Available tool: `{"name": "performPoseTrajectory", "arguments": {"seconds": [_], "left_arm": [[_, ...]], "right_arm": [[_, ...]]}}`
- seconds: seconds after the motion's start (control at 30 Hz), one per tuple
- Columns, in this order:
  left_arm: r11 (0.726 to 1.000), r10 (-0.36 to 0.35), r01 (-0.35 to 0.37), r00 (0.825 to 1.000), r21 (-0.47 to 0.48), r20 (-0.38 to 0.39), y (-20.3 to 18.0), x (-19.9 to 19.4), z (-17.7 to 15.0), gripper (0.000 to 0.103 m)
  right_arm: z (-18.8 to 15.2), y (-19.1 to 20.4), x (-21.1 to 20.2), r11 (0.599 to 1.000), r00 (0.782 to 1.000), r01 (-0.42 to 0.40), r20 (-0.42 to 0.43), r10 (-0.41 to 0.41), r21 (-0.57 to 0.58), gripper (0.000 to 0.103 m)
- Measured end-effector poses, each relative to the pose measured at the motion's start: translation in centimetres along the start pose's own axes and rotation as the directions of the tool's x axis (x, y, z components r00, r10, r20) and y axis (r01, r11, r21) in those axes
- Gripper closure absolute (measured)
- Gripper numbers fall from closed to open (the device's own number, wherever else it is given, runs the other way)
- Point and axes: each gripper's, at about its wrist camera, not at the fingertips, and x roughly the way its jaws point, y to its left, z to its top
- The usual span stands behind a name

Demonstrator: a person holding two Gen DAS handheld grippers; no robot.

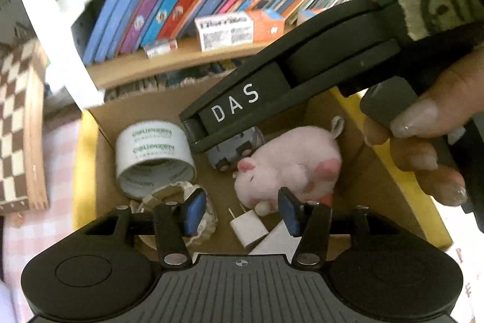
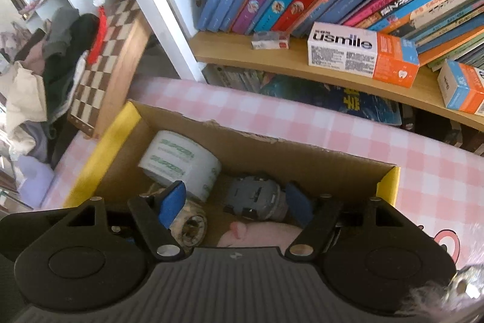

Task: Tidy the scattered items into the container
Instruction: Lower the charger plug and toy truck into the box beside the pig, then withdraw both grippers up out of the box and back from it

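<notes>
Left wrist view looks down into the cardboard box (image 1: 145, 111), where the tape roll (image 1: 152, 153) sits at ten o'clock from the left gripper (image 1: 240, 212), the pink plush pig (image 1: 290, 165) at one o'clock with its long axis running from seven to one, the grey toy car (image 1: 233, 153) at twelve, and the white charger plug (image 1: 248, 227) just below. Both the left gripper and the right gripper (image 2: 237, 206) hang released and empty, jaws spread. The right one is nearer the car, which lies straight ahead at twelve o'clock.
</notes>
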Motion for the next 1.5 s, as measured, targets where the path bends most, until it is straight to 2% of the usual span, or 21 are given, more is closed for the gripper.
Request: {"name": "performPoseTrajectory", "arguments": {"seconds": [0.3,0.6,0.87,1.27,1.37,1.5], "left_arm": [[1.000,0.012,-0.013,0.990,0.007,0.140,0.0,-6.1,-1.6,0.044],[1.000,0.012,-0.017,0.968,0.017,0.251,-0.3,-12.1,-5.5,0.034],[0.999,0.027,-0.016,0.943,-0.037,0.332,-0.7,-17.4,-11.0,0.029],[0.989,0.124,-0.078,0.893,-0.123,0.432,-1.1,-23.6,-18.5,0.018],[0.985,0.141,-0.081,0.887,-0.153,0.439,-1.4,-24.1,-20.2,0.017],[0.981,0.147,-0.077,0.893,-0.178,0.426,-2.0,-23.9,-22.3,0.013]], "right_arm": [[-1.7,2.3,-5.4,1.000,0.996,0.006,0.085,-0.004,-0.025,0.031],[-6.0,6.0,-11.6,0.997,0.980,0.055,0.193,-0.043,-0.058,0.031],[-12.2,10.0,-16.5,0.988,0.949,0.132,0.299,-0.103,-0.078,0.031],[-23.0,14.5,-21.5,0.965,0.888,0.255,0.410,-0.208,-0.061,0.026],[-25.7,15.0,-21.9,0.955,0.873,0.293,0.421,-0.246,-0.050,0.025],[-29.1,15.5,-22.3,0.942,0.852,0.335,0.435,-0.292,-0.024,0.022]]}}
